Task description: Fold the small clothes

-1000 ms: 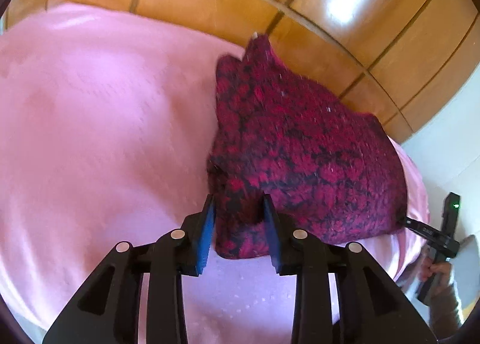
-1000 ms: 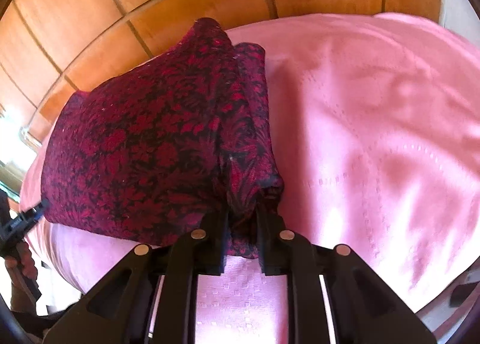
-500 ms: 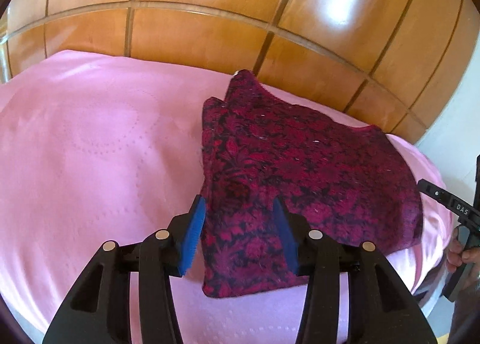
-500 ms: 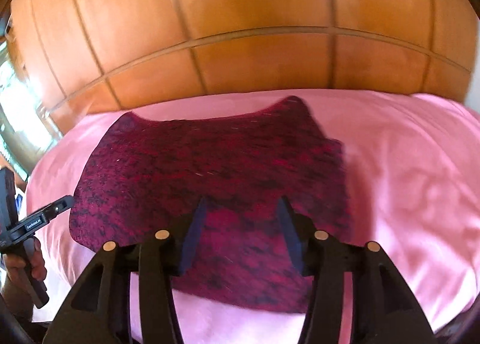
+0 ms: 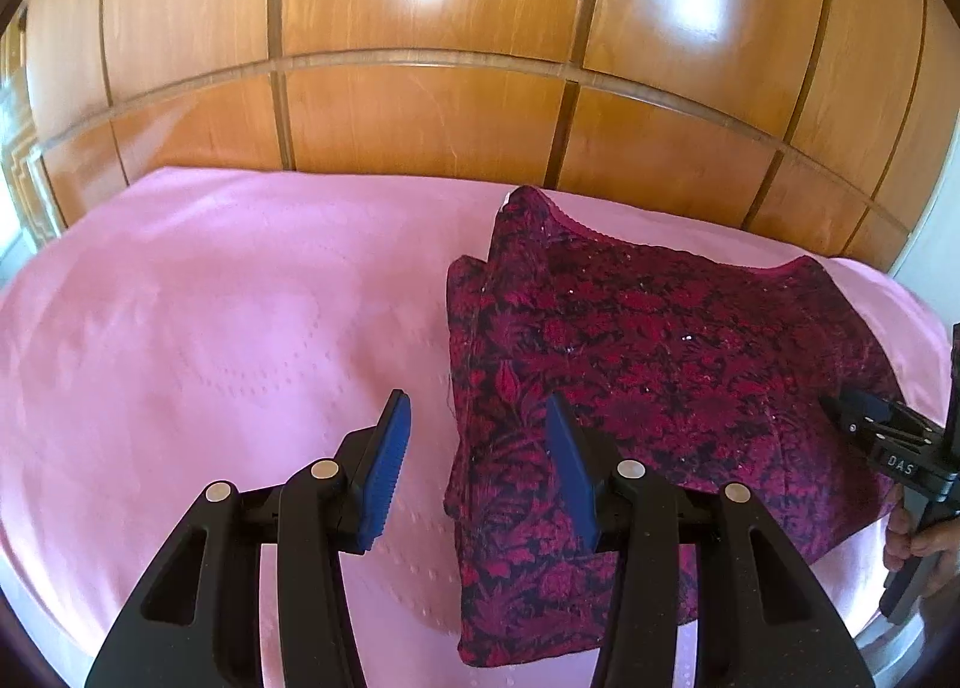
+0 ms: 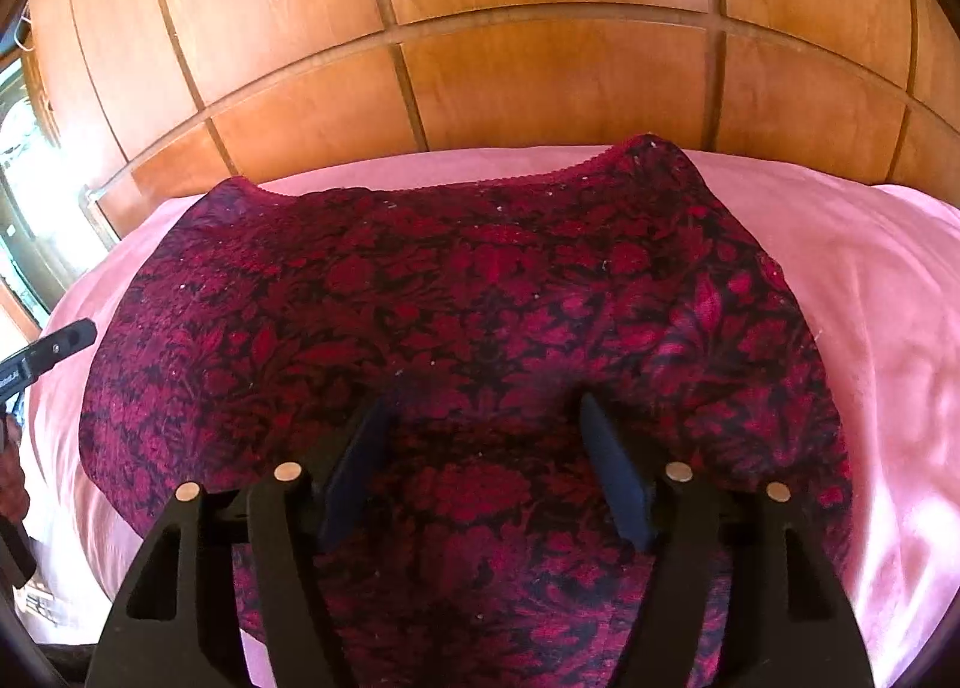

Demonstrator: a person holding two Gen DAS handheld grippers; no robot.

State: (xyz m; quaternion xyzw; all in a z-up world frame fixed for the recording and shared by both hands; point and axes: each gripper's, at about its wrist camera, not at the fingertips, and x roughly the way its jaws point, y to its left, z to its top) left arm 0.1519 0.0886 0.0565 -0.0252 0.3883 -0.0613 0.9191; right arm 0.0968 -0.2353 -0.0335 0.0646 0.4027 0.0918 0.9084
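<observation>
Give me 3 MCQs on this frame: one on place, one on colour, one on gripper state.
1. Where does the garment lie?
A. on the pink bedspread
B. on the floor
C. hung on the wooden panelling

2. Garment pattern?
A. blue stripes
B. red and black floral
C. plain white

3. Left gripper?
A. shut on the garment
C. out of view
B. open, nothing clamped

Key: 1 A, fabric lies flat on the pink cover; 2 B, red leaves on black; 3 B, blue pads stand apart, not pressing the cloth edge.
</observation>
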